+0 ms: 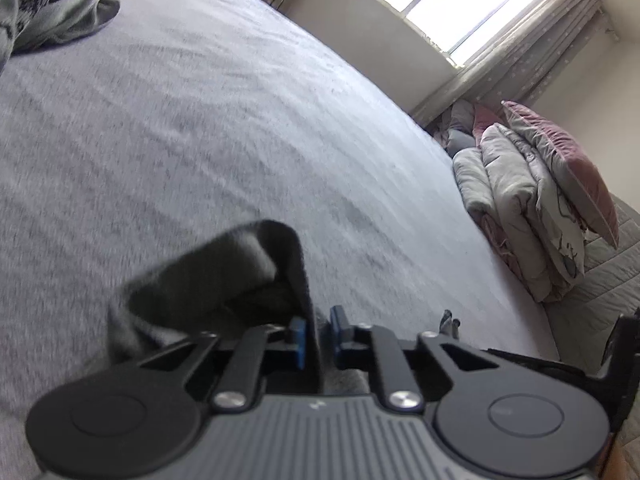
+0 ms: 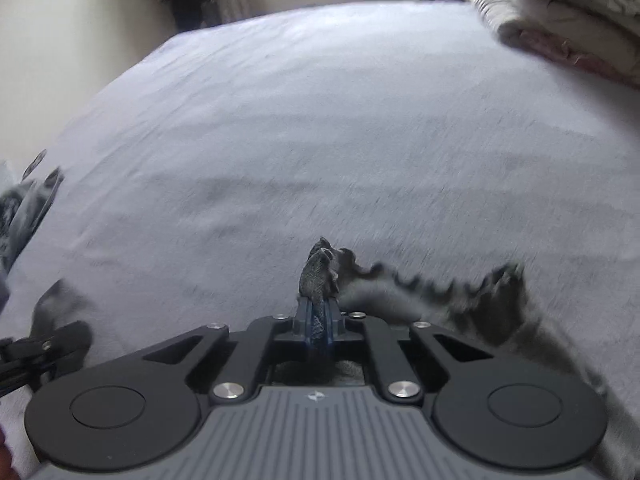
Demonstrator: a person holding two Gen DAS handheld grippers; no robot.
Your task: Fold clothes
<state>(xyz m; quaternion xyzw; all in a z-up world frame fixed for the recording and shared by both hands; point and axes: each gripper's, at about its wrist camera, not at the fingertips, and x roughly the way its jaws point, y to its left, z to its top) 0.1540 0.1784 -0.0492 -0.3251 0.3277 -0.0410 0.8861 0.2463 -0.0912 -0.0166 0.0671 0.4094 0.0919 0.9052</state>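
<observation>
Your left claw (image 1: 318,338) pinches a fold of dark grey cloth (image 1: 224,276) between its blue pads, the rest bunched low over the pale grey bed (image 1: 208,120). Your right claw (image 2: 319,322) is clamped tight on another edge of dark cloth (image 2: 320,272) — its wavy hem trails off to the right, blurred, just above the sheet. Whether both claws hold one garment cannot be told. A green-grey garment (image 1: 44,8) lies crumpled at the bed's far corner, well apart. Folded quilts (image 1: 520,208) and a pink pillow (image 1: 568,160) are stacked beside the bed, under a bright window (image 1: 448,0).
</observation>
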